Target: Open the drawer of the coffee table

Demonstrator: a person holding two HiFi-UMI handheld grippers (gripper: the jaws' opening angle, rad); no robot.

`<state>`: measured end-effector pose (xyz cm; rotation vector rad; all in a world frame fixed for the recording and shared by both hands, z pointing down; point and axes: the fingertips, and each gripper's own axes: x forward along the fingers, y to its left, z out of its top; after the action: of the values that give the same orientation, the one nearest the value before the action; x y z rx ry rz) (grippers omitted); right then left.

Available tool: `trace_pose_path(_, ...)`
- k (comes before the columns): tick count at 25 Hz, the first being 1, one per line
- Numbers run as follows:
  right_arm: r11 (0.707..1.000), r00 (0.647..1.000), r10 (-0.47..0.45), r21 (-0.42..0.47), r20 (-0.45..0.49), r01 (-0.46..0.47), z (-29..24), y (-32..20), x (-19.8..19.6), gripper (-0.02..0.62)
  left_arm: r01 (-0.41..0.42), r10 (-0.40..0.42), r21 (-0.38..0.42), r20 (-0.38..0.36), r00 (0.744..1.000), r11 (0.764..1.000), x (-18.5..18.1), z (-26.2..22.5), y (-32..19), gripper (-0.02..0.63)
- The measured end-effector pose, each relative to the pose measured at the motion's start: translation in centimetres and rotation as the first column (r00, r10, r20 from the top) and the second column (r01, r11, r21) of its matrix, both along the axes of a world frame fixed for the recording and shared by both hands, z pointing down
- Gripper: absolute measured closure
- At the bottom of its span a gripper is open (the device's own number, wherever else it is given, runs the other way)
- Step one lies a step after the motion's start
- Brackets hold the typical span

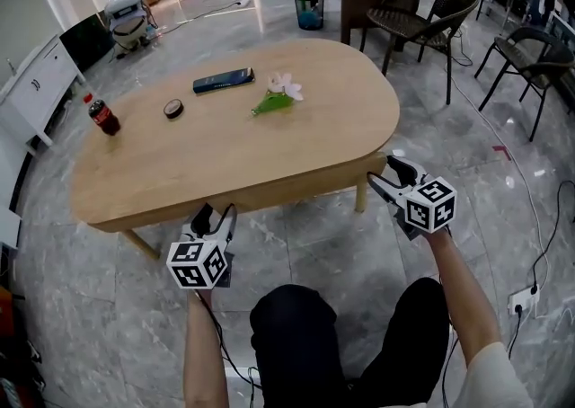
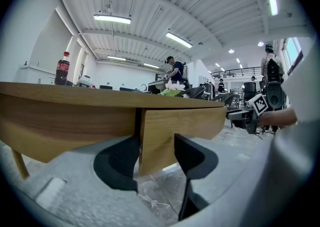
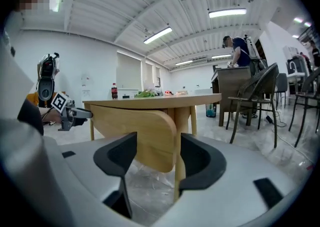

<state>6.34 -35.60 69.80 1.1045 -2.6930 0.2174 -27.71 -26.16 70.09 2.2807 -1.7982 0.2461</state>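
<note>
Two tongs, both with jaws apart and clamping nothing. Left tongs [image 1: 218, 214] straddled the left end of the drawer [image 1: 296, 184], right tongs [image 1: 381, 171] its rounded right end, one per side, probably for an even pull. The drawer sat under the bench [image 1: 225, 156] near edge. On top: one cola bottle [image 1: 101, 115], one round tin [image 1: 173, 109], one dark case [image 1: 223, 81], one flower sprig [image 1: 280, 93].

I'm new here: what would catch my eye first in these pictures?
A big oval wooden coffee table fills the middle, with a cola bottle at its left end and flowers near the centre. Below, the left gripper and right gripper point open fingers at its near edge.
</note>
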Motion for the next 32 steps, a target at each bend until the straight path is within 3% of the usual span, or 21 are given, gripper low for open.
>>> trace_pose_path(9,0.999,0.998,-0.032,-0.002,-0.047,0.032,0.6,-0.9,-0.6,0.318,0.008,-0.009,0.021,0.021,1.000,1.000,0.4,0.2,-0.5,0.387)
trace_pose_path(14,0.999,0.989,-0.023,0.040,-0.147,0.029,1.2,-0.6,-1.0,0.318,0.013,-0.013,0.003,0.027,1.000,1.000,0.3,0.4,-0.5,0.387)
trace_pose_path(32,1.000,0.996,0.018,0.014,-0.092,-0.016,0.8,2.2,0.2,0.322,0.016,-0.015,-0.012,0.036,0.999,1.000,1.4,0.3,2.4,0.387)
